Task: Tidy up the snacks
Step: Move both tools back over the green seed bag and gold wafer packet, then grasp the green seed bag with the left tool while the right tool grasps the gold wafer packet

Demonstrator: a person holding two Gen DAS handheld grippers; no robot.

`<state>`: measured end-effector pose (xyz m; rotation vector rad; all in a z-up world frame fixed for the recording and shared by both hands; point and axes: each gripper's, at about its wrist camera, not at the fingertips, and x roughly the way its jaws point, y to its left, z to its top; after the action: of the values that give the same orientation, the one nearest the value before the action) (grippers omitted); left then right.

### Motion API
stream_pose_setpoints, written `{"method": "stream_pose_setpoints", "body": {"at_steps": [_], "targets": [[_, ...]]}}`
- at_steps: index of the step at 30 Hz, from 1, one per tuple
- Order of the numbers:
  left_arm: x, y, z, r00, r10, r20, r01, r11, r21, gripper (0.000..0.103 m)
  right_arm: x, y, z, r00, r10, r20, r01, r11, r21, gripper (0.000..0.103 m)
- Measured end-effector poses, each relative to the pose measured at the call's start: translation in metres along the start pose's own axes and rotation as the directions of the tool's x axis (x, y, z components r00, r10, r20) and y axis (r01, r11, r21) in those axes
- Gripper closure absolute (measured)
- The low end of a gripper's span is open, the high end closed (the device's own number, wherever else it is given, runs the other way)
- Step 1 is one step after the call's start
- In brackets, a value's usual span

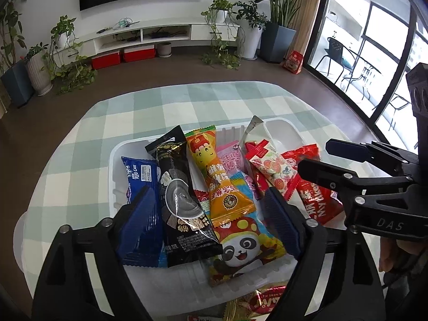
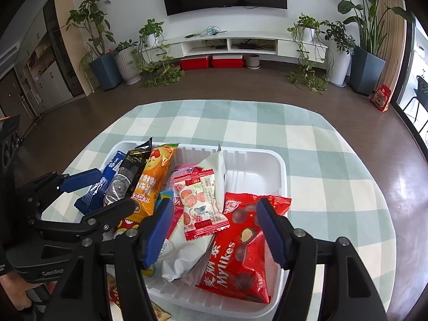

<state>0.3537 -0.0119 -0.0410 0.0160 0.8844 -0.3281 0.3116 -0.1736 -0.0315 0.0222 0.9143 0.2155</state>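
Left wrist view: my left gripper [image 1: 211, 211] hangs open over the white plastic tray [image 1: 115, 157], straddling the black sesame packet [image 1: 182, 200]. Right gripper [image 2: 214, 230] gapes wide above the red Mylikes bag [image 2: 238, 251], holding nothing.

Tray [image 2: 270, 160] sits mid-frame on the table [image 2: 321, 144], snack packets heaped in its left and centre. Mylikes bag [image 2: 240, 251] lies lower right in the tray, hawthorn packet [image 2: 202, 203] atop the pile beside it. TV stand [image 2: 230, 44] against the wall, upper frame.
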Motion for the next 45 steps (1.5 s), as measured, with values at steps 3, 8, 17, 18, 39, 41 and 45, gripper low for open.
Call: {"method": "stream_pose_setpoints", "body": {"at_steps": [3,8,17,18,39,41,45], "targets": [[-0.018,-0.006,-0.006,0.999,-0.014,0.035,0.013,1.000,0.019,0.001,-0.007,-0.003,-0.003,1.000,0.009,0.021,-0.009,1.000,0.011,0.023],[-0.049,-0.015,-0.022,0.997,-0.013,0.082,0.006,0.997,0.075,0.001,-0.026,-0.001,-0.015,0.997,0.052,0.063,-0.052,0.999,-0.009,0.016],[-0.094,-0.011,-0.092,0.995,0.042,0.095,-0.051,0.993,0.102,0.000,-0.063,0.013,-0.059,0.985,0.145,0.091,-0.140,0.988,-0.058,0.011],[-0.098,-0.010,-0.103,0.995,0.044,0.087,-0.052,0.994,0.099,0.000,-0.067,0.016,-0.067,0.983,0.159,0.089,-0.154,0.986,-0.067,0.011],[-0.044,0.001,-0.147,0.985,0.096,-0.146,-0.081,0.991,0.105,0.001,-0.054,0.073,-0.125,0.989,0.141,-0.039,-0.147,0.955,-0.258,0.022],[-0.042,0.003,-0.146,0.985,0.093,-0.146,-0.078,0.991,0.106,0.002,-0.046,0.075,-0.123,0.987,0.147,-0.061,-0.158,0.948,-0.276,0.023],[-0.036,0.005,-0.144,0.984,0.071,-0.165,-0.051,0.991,0.123,0.025,-0.028,0.081,-0.120,0.985,0.139,-0.105,-0.165,0.938,-0.304,0.028]]}}
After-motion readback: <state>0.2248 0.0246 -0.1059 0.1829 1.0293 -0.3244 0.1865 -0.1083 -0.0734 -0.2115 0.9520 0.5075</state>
